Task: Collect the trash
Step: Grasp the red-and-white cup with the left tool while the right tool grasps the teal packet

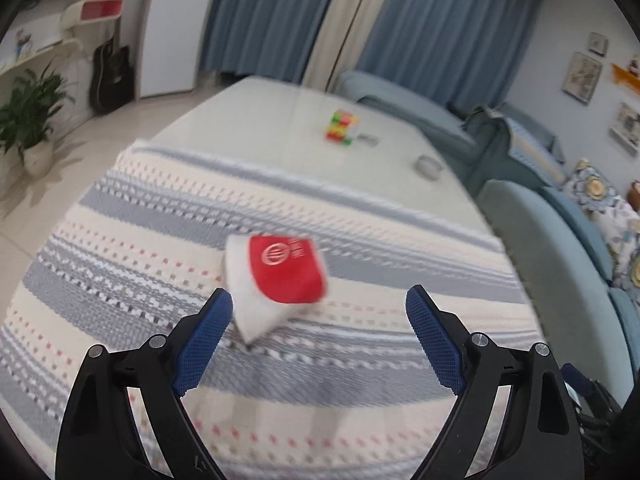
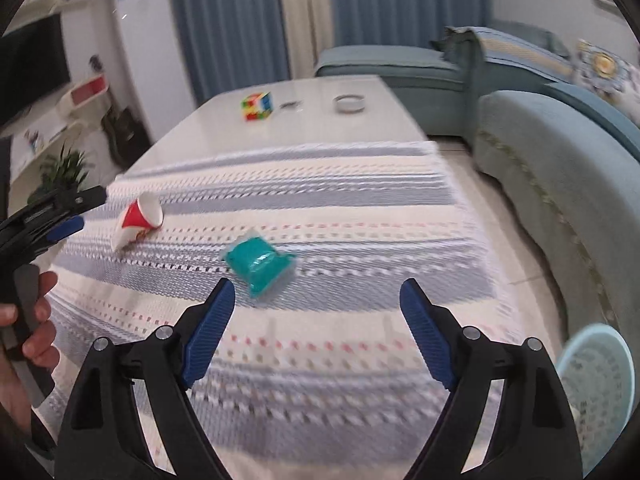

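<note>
Jaws apart, left gripper [image 1: 319,304] just short of paper cup [image 1: 276,280].

1 paper cup [image 2: 138,220], 1 teal packet [image 2: 260,266], 1 cube [image 2: 258,106], 1 basket [image 2: 596,380]

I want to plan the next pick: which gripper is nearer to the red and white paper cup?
Left. The left gripper is open just before the paper cup, which lies on its side. The right gripper is open before the teal packet, farther from the cup.

both wrist cams tilt down, close over the striped woven cloth [image 1: 160,240] on the surface; both catch the red-and-white paper cup [image 1: 276,280], right cam from farther right
</note>
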Motion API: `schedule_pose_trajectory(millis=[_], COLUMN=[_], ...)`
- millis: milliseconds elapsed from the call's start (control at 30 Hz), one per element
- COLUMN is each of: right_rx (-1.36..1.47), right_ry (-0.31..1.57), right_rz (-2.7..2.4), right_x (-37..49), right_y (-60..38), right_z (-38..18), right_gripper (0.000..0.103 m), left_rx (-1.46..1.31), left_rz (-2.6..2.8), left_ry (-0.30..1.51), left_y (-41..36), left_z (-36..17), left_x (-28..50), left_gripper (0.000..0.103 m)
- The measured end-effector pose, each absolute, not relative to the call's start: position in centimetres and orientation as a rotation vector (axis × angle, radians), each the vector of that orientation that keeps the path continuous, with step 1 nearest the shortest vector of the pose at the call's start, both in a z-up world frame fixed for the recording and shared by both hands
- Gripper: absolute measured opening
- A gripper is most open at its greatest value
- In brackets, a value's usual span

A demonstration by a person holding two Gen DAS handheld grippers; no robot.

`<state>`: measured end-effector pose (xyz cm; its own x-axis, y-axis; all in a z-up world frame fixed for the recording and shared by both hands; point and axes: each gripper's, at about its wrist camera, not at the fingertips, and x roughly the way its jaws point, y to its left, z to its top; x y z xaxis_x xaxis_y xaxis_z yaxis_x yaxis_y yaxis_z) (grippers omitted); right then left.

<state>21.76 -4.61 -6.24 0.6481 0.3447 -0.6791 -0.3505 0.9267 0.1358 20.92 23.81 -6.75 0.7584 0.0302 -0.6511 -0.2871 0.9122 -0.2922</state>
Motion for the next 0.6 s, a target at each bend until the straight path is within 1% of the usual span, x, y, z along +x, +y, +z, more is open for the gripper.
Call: schedule_pose_trajectory(millis=[300,433,500,567,600], right_rx=[-0.176,-0.190,-0.201,-0.216,-0.222], right_ry=[0.832,0.863,0.910,0.905,0.892], right_rz=[0.489,0.501,0.503,0.511,0.512], right_x=[26.3,27.5,28.0,27.9,27.7], right_y=[1.0,1.8,2.2,2.6,2.7], right_z=[-9.4,-10.0,-10.7,-10.8,-10.7], right_gripper=[0.084,0.084,0.084,0.082,0.081], left_rx=[-0.484,-0.466,-0.446,-0.426,-0.418], left_rz=[0.235,0.247,0.257,0.271,0.282], left_ry=[0.763,0.802,0.806,0.809,0.807], left_y=[26.3,26.6,26.3,26.0,26.0], left_z=[-10.5,-11.7,-11.8,-11.9,-11.9], left_x=[24.9,26.1,26.3,26.5,26.4], left_gripper=[0.086,0.086,0.086,0.080,0.079])
